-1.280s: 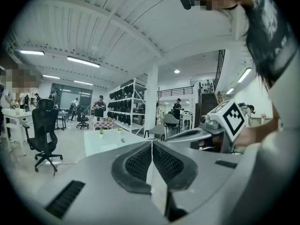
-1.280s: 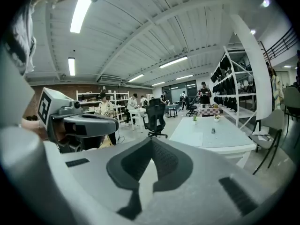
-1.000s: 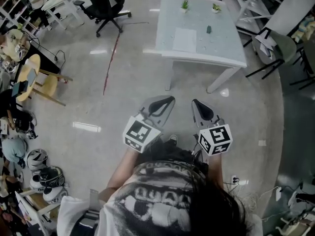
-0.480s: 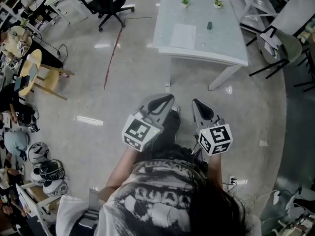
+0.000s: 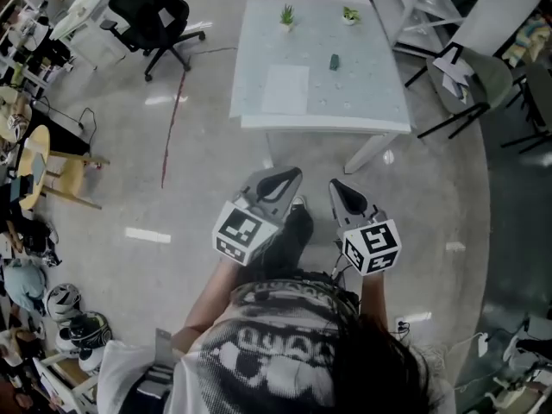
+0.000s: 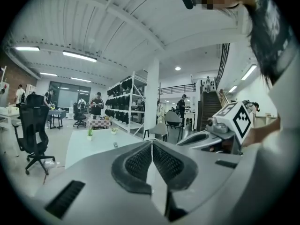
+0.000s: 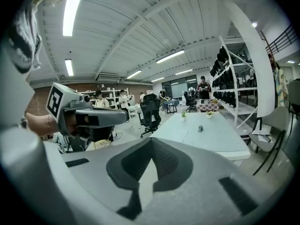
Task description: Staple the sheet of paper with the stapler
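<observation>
A white sheet of paper (image 5: 285,90) lies flat on the pale table (image 5: 379,110) ahead of me. A small dark stapler (image 5: 334,62) sits to the sheet's right, farther back; it also shows as a dark stapler (image 7: 200,128) in the right gripper view. My left gripper (image 5: 293,175) and right gripper (image 5: 333,185) are held side by side over the floor, well short of the table. Both have their jaws pressed together with nothing between them.
Two small potted plants (image 5: 287,14) stand at the table's far edge. A black office chair (image 5: 147,11) is at the far left, a wooden stool (image 5: 52,166) at the left, folding chairs (image 5: 470,80) at the right. Helmets and clutter (image 5: 52,309) line the left floor.
The table has come closer and shifted left in the head view as the person walks toward it. Both grippers keep their pose, shut and side by side.
</observation>
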Available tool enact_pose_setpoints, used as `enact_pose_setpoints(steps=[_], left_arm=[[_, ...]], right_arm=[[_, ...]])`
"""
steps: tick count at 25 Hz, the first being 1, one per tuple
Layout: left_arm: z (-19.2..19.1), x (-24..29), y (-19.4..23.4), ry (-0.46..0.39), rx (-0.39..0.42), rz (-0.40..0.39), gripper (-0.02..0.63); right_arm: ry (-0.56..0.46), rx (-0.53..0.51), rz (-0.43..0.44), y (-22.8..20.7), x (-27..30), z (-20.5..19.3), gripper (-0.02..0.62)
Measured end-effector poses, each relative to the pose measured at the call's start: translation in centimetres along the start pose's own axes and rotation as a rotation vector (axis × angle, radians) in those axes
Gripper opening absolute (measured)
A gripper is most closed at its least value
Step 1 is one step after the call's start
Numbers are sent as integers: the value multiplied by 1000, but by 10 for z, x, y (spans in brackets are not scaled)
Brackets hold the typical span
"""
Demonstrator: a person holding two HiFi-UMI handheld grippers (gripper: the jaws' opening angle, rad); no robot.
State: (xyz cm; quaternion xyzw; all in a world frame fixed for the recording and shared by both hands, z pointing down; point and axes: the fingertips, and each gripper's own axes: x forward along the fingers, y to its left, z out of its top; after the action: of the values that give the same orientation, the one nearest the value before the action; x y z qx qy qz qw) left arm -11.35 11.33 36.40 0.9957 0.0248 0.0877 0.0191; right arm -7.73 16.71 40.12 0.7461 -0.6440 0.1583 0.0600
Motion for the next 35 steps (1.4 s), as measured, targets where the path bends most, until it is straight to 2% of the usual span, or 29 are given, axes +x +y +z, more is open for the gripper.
enact_pose_setpoints(steps=[8, 13, 18, 26, 35], left_arm=[[44, 113, 59, -28, 6, -20, 6], [43, 149, 89, -2, -13, -7, 6], [39, 161, 111, 19, -21, 27, 6], [26, 153, 139, 50, -54, 117, 6], [15, 160, 159, 52, -117, 248, 6]], right_arm=[[13, -18, -10, -100, 60, 48, -1], [43, -2, 13, -133, 97, 53, 0], [51, 14, 47, -146, 123, 55, 0], [84, 21, 127, -143, 157, 52, 0], [163, -7, 260, -152, 189, 38, 0]])
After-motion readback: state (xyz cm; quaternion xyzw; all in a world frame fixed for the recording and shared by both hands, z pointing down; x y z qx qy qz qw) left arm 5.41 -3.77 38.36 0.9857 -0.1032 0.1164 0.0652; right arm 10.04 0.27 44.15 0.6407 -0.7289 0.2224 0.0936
